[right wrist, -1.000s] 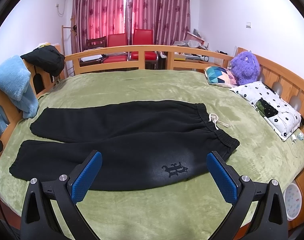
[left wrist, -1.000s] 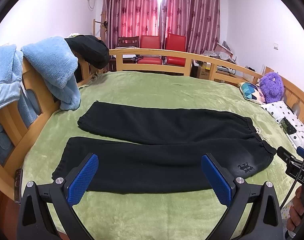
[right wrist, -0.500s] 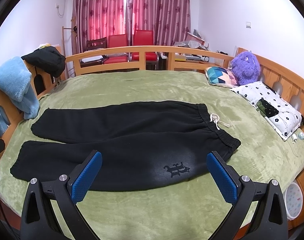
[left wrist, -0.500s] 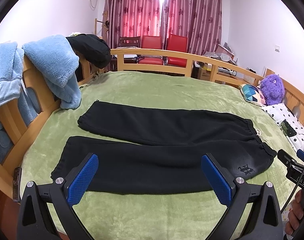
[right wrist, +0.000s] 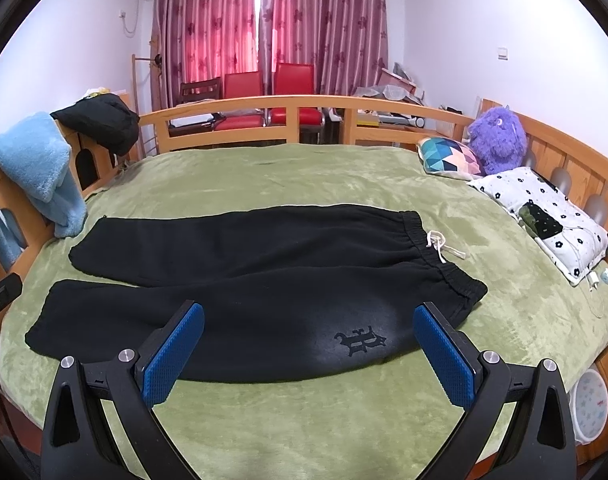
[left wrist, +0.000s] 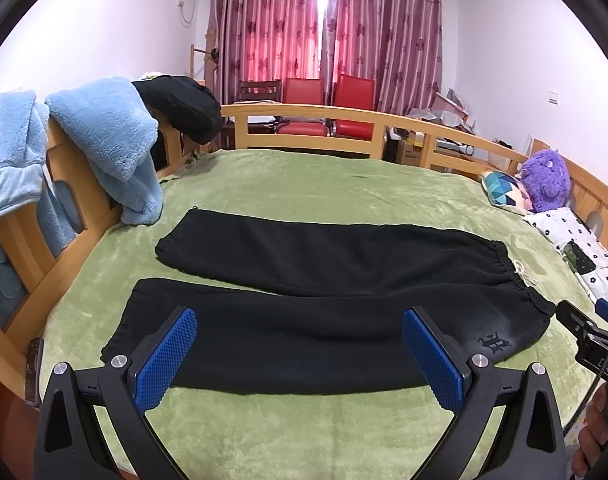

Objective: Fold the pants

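Observation:
Black pants (left wrist: 324,292) lie flat on the green bed cover, legs spread apart and pointing left, waistband with a white drawstring (right wrist: 440,244) at the right. They also show in the right wrist view (right wrist: 264,280), with a dark logo (right wrist: 360,342) near the front hip. My left gripper (left wrist: 300,354) is open and empty, held above the near leg's front edge. My right gripper (right wrist: 308,350) is open and empty, held above the hip and logo area. The right gripper's body shows at the left wrist view's right edge (left wrist: 584,332).
The green bed cover (left wrist: 304,184) lies within a wooden bed rail (left wrist: 344,114). Blue fleece (left wrist: 104,140) and a black garment (left wrist: 180,108) hang on the left rail. A purple plush (right wrist: 496,140), patterned cushion (right wrist: 448,158) and white pillow (right wrist: 544,216) lie at the right.
Both views have shifted slightly; the pants sit a little further from the grippers' edge than before. Both grippers remain open and the pants have not moved.

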